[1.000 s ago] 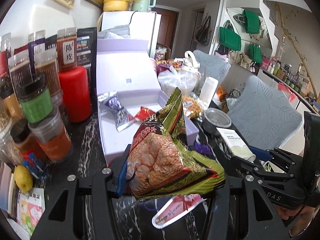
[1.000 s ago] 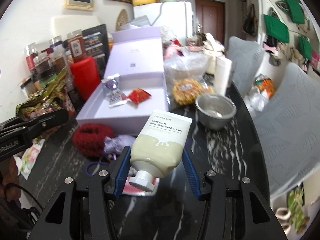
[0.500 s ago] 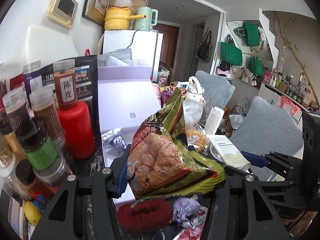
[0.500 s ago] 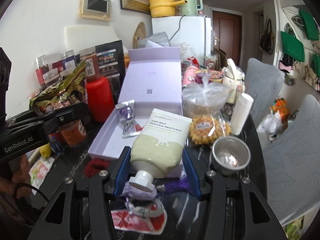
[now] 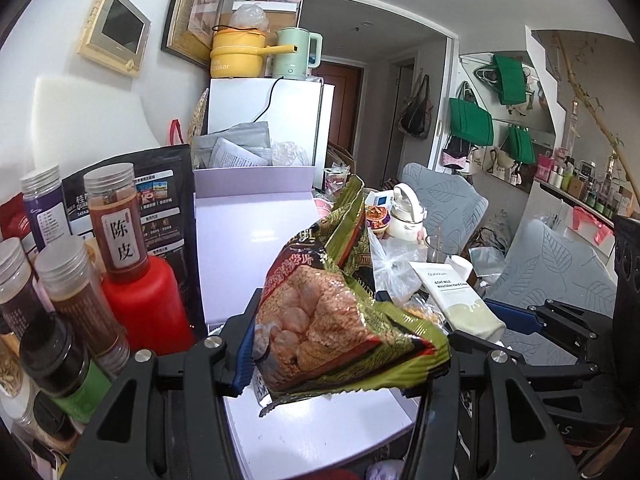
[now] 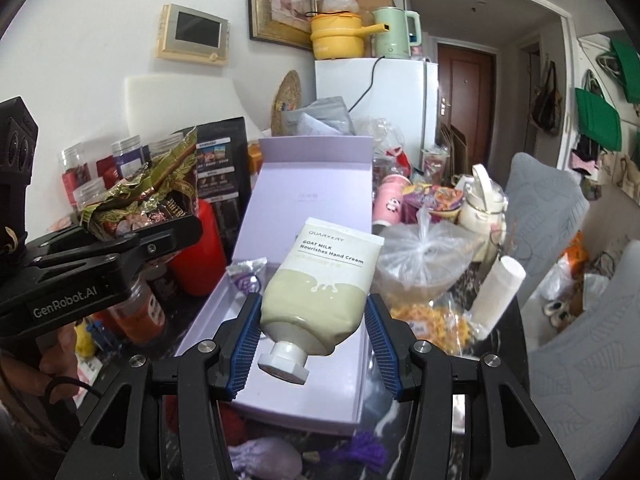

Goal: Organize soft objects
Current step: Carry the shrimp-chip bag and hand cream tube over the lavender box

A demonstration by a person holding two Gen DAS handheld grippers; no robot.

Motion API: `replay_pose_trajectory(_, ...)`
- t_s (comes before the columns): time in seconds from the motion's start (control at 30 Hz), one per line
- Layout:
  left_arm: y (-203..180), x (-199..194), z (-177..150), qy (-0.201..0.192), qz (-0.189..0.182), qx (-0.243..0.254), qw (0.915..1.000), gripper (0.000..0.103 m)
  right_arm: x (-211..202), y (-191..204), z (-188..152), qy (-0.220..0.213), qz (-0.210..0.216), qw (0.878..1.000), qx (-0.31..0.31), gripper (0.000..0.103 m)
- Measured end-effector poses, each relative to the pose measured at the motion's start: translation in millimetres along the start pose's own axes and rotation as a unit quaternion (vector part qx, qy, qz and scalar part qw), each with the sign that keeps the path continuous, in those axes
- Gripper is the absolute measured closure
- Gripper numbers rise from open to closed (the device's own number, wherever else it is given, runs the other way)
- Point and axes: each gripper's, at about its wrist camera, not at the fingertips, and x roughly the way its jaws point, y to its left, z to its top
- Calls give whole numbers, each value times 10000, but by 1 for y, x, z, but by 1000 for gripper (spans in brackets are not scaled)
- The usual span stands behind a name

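Left wrist view: left tool pinches the snack bag, bag sticking up and forward between the fingers, above the open lavender box. Right tool clamps the hand cream tube, cap toward the camera, over the box's near end. Jars crowd the box's left edge, plastic bag its right; a purple candy packet lies inside.

- Your left claw holds the snack bag above the open box.
- Your right claw holds the hand cream tube beside it.
- Jars stand left of the box.
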Motion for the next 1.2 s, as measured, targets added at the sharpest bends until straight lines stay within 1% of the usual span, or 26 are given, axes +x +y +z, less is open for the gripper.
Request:
replay_pose_trajectory(0.27,6,30,14,39,32,-67,10000,51,29,-11,18,-21,43,10000,77,52)
replay_pose_trajectory(0.37,11,43,15,157,133,-128,9997,51,44,-16,22,31,80,9999,131,52)
replay_pose_trajectory(0.53,20,66,6,405,252,-197,9987,51,67,-22,27,119,27,9998,183,52)
replay_pose_trajectory(0.6,24,79,2,627,296,-225,9973,51,78,-22,27,217,12,9996,201,52)
replay_pose_trajectory(0.73,29,96,-6,836,418,-176,9955,51,98,-23,24,333,60,9992,210,52)
replay_pose_trajectory(0.8,31,107,-11,1016,485,-164,9935,51,108,-25,19,386,122,9988,291,51)
replay_pose_trajectory(0.83,32,111,-14,1098,517,-172,9925,51,116,-27,17,500,115,9981,334,51)
replay_pose_trajectory(0.87,32,115,-15,1160,534,-177,9917,51,122,-27,15,628,76,9976,294,51)
replay_pose_trajectory(0.93,32,124,-20,1318,550,-144,9896,51,128,-26,11,691,-38,9974,179,51)
replay_pose_trajectory(1.03,30,136,-28,1504,614,-62,9867,51,135,-27,6,843,-42,9963,137,51)
replay_pose_trajectory(1.2,27,154,-41,1864,726,44,9798,51,147,-29,-1,1068,-191,9941,72,51)
